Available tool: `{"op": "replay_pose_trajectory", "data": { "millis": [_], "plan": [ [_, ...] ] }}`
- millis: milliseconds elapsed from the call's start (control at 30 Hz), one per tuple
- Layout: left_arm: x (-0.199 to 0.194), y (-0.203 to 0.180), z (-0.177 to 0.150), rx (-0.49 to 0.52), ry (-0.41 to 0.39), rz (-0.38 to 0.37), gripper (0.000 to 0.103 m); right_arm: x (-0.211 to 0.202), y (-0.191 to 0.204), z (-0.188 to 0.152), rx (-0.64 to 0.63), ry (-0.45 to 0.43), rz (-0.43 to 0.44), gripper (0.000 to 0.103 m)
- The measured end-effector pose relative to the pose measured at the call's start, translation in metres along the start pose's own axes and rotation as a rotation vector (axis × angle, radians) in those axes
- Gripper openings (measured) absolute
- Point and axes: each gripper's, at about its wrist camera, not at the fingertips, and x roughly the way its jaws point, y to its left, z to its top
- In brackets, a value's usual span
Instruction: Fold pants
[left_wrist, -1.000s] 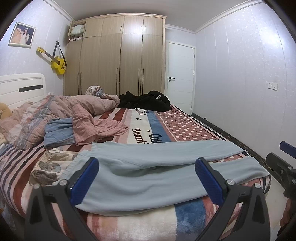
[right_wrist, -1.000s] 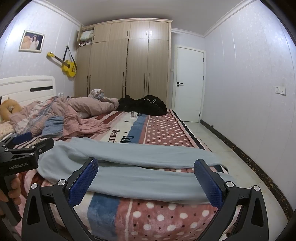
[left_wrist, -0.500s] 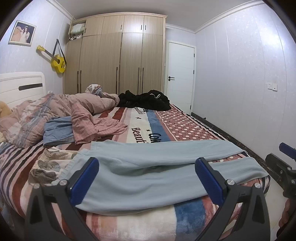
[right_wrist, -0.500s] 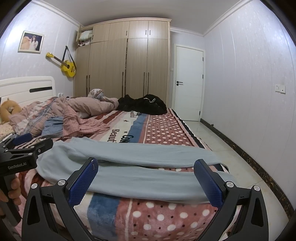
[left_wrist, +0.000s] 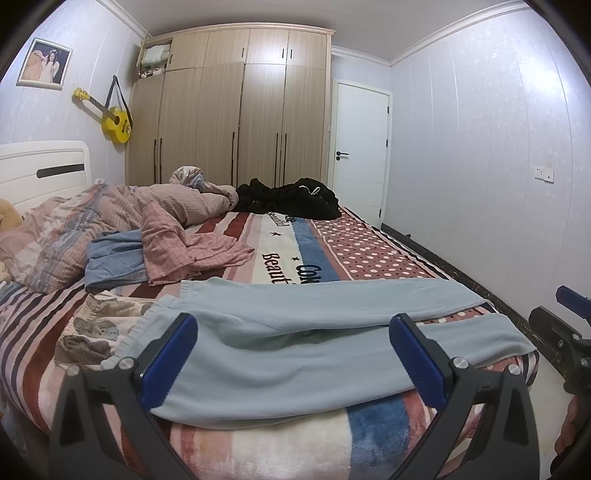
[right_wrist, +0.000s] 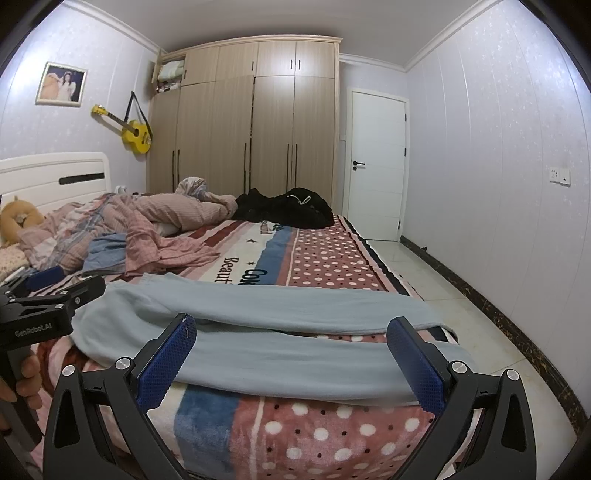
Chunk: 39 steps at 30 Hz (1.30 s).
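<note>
Both tools, left tool (left_wrist: 293, 356) and right tool (right_wrist: 291, 360), gaped wide, empty, before flat pants (left_wrist: 295, 332); a one-layer pinch risked bunching.

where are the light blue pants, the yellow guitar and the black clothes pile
light blue pants (left_wrist: 295, 354), left wrist view, near leg
yellow guitar (right_wrist: 136, 137), right wrist view, body
black clothes pile (left_wrist: 291, 199), left wrist view, middle of the heap

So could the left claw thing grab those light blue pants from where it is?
Probably yes. The left gripper is open, and the light blue pants lie flat on the bed's near edge directly ahead of it, with nothing between.
</note>
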Motion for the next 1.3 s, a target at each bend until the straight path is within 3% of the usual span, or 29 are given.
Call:
{"op": "replay_pose_trajectory", "data": {
  "millis": [800, 933, 1167, 1300],
  "plan": [
    [0.018, 0.007, 0.002, -0.008, 0.048, -0.018, 0.102, 0.004, 0.007, 0.001, 0.043, -0.030, 0.040, 0.102],
    [0.030, 0.029, -0.003, -0.088, 0.120, -0.113, 0.102, 0.020, -0.006, -0.003, 0.108, 0.013, 0.086, 0.102],
    [0.062, 0.080, -0.041, -0.215, 0.279, -0.026, 0.102, 0.058, -0.042, -0.027, 0.186, 0.119, 0.054, 0.103],
    [0.088, 0.097, -0.067, -0.287, 0.364, -0.025, 0.102, 0.083, -0.064, -0.046, 0.262, 0.210, 0.055, 0.103]
  ]
}}
